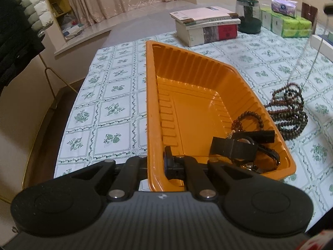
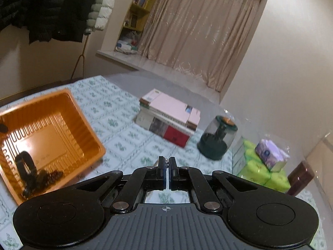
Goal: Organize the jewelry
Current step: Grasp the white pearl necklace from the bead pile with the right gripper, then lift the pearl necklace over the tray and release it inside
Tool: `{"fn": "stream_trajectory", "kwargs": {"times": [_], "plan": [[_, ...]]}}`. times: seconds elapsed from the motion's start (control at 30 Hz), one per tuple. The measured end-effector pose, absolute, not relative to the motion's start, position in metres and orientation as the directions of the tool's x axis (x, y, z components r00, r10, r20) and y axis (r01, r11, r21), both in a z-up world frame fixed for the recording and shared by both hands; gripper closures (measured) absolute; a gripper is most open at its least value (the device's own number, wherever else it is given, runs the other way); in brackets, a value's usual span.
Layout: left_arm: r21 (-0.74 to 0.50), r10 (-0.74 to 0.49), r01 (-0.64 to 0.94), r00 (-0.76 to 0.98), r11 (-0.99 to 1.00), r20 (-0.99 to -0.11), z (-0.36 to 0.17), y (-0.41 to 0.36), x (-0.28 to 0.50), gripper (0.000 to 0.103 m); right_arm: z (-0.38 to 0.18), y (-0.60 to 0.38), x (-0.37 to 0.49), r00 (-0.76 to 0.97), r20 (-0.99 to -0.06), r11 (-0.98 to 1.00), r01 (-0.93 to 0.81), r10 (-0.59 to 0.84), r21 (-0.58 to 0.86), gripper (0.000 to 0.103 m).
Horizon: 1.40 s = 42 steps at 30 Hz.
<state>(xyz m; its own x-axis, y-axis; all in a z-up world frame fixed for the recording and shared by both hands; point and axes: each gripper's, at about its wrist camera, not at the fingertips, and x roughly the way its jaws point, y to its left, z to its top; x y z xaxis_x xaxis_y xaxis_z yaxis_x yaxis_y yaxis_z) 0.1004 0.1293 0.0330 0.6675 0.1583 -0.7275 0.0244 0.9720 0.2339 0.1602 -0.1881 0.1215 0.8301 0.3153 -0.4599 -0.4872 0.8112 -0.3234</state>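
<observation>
My left gripper [image 1: 155, 158] is shut on the near wall of the orange tray [image 1: 149, 83], one finger inside and one outside. A brown bead bracelet [image 1: 249, 116] and a black watch [image 1: 239, 148] lie in the tray's near right corner. To the right of the tray, a heap of dark brown bead strands [image 1: 291, 108] rests on the tablecloth. A thin silver chain [image 1: 312, 62] rises from that heap to my right gripper [image 1: 328, 9], high at the top right. In the right wrist view, my right gripper [image 2: 166, 160] is shut on the silver chain [image 2: 166, 163], with the orange tray [image 2: 83, 112] down to the left.
A stack of books [image 1: 206, 25] stands at the table's far side, next to a dark green jar [image 1: 248, 14] and green tissue packs [image 1: 289, 24]. The floral tablecloth [image 1: 112, 108] ends at the left edge. Jackets [image 1: 18, 31] hang at the left.
</observation>
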Motion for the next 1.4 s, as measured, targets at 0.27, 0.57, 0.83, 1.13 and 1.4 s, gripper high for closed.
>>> {"fn": "stream_trajectory", "kwargs": {"times": [0.27, 0.57, 0.83, 1.13, 1.4], "plan": [[0.269, 0.156, 0.083, 0.64, 0.959, -0.753, 0.032, 0.129, 0.106, 0.099, 0.158, -0.168, 0.162, 0.841, -0.398, 0.78, -0.511, 0.366, -0.362, 0.101], [0.274, 0.154, 0.093, 0.637, 0.957, -0.755, 0.032, 0.128, 0.107, 0.099, 0.185, -0.147, 0.163, 0.834, -0.354, 0.752, -0.541, 0.423, -0.376, 0.101], [0.271, 0.149, 0.098, 0.637, 0.957, -0.757, 0.032, 0.128, 0.108, 0.099, 0.191, -0.113, 0.158, 0.777, -0.366, 0.701, -0.625, 0.512, -0.344, 0.101], [0.263, 0.141, 0.099, 0.639, 0.96, -0.756, 0.031, 0.131, 0.108, 0.099, 0.164, -0.05, 0.168, 0.679, -0.453, 0.625, -0.725, 0.578, -0.289, 0.101], [0.248, 0.131, 0.097, 0.638, 0.964, -0.759, 0.029, 0.134, 0.108, 0.099, 0.112, -0.016, 0.188, 0.556, -0.61, 0.603, -0.783, 0.565, -0.155, 0.101]]}}
